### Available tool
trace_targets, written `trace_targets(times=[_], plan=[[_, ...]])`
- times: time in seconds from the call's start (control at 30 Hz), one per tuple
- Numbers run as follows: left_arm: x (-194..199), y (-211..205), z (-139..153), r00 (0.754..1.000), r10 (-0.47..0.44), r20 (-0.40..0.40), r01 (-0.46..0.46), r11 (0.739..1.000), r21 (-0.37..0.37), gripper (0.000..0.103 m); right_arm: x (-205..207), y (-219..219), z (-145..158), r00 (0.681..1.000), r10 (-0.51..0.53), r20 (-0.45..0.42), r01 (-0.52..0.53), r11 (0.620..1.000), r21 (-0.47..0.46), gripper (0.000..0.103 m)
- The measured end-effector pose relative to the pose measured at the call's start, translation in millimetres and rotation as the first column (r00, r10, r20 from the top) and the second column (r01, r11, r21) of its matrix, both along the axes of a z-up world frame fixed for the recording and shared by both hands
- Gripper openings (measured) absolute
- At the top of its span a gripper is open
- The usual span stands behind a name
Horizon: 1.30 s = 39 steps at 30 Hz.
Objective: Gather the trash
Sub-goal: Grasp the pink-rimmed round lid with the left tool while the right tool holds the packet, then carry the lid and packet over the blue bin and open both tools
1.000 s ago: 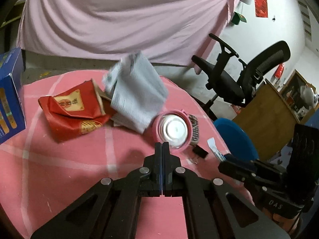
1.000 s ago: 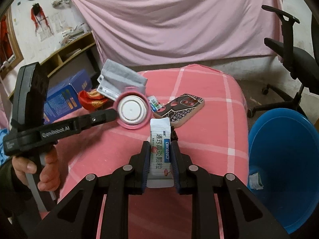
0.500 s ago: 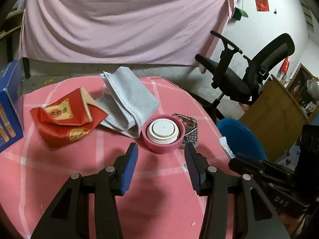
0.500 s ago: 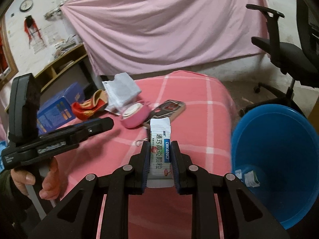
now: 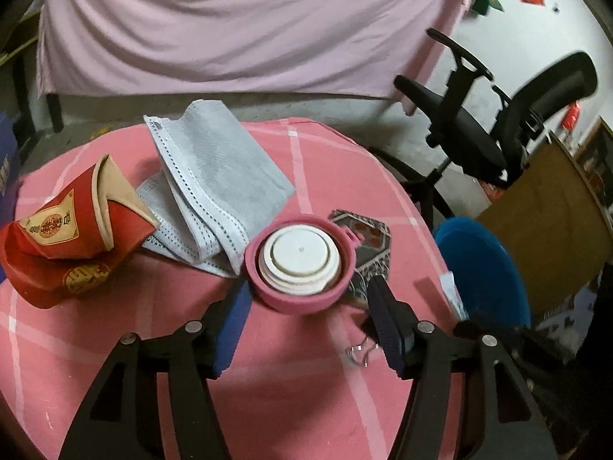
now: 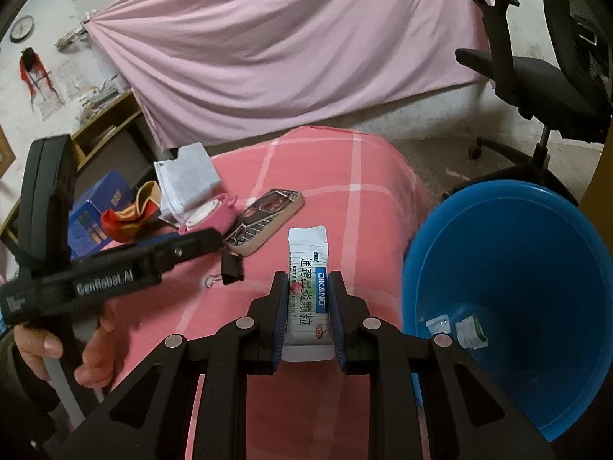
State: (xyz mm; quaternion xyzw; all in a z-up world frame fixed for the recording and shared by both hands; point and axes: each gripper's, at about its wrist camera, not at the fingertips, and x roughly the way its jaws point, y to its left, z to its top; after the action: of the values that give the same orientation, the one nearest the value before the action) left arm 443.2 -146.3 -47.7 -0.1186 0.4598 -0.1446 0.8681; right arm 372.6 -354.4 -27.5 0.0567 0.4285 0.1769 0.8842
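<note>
1. Here the right claw (image 6: 308, 320) pinches a white sachet (image 6: 308, 280) between its blue pads, gripped low so most of the printed packet stands clear above the fingers and can fall free once let go.
2. It is held over the edge of the bench (image 6: 325, 176), just beside the blue bin (image 6: 509, 287), which sits low at that side to catch what is dropped; two small scraps (image 6: 456, 326) already lie inside.
3. The left claw (image 5: 306, 320) has nothing between its jaws, which are opening; it points down at the pink lid (image 5: 300, 264), seemingly widening to straddle it.
4. The lid lies against a folded grey cloth (image 5: 214, 188), with a crushed red paper cup (image 5: 72, 230) further left, likely the next rubbish to go.
5. A phone case (image 6: 264, 222) and a black binder clip (image 6: 231, 268) lie nearby; these look like keepers, so they stay on the bench.
</note>
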Motion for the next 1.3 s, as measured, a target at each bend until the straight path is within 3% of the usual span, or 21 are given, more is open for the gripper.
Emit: trace_targets(times=[0.37,0.67,0.83,0.93,1.07,1.17,1.3], plan=[[12.5,-10.8,-2.6,0.999,0.051,-0.002,-0.051,0.995,0.088,0.055,2.3,3.6,-5.8,0.999,0.025,-0.026,-0.026,1.0,-0.017,0.019],[-7.0,0.2,-0.2,0.998,0.062,0.019,-0.063,0.997,0.051,0.052,0.1,2.5,-4.2,1.0,0.024,-0.014,-0.024,1.0,-0.015,0.019],[-38.7,11.2,14.3,0.99,0.065,0.126,-0.065,0.998,-0.008,0.052,-10.6,-3.6,8.1,0.998,0.012,0.069,-0.013,1.0,0.018,0.019],[-60.0,12.8,30.8,0.97,0.064,0.233,-0.064,0.998,-0.01,0.052,-21.9,-7.7,23.5,0.986,-0.001,0.168,-0.004,0.999,0.034,0.019],[-87.3,6.4,57.4,0.927,0.044,0.373,-0.049,0.999,0.006,0.052,-40.1,-14.2,49.1,0.942,-0.032,0.335,0.012,0.998,0.064,0.019],[-103.6,-3.8,79.8,0.885,0.025,0.464,-0.038,0.999,0.02,0.052,-58.4,-24.3,69.3,0.878,-0.069,0.474,0.023,0.995,0.102,0.019],[-123.7,-22.7,105.8,0.821,-0.024,0.571,-0.025,0.997,0.078,0.052,-78.3,-40.9,88.3,0.795,-0.132,0.591,0.057,0.988,0.144,0.019]])
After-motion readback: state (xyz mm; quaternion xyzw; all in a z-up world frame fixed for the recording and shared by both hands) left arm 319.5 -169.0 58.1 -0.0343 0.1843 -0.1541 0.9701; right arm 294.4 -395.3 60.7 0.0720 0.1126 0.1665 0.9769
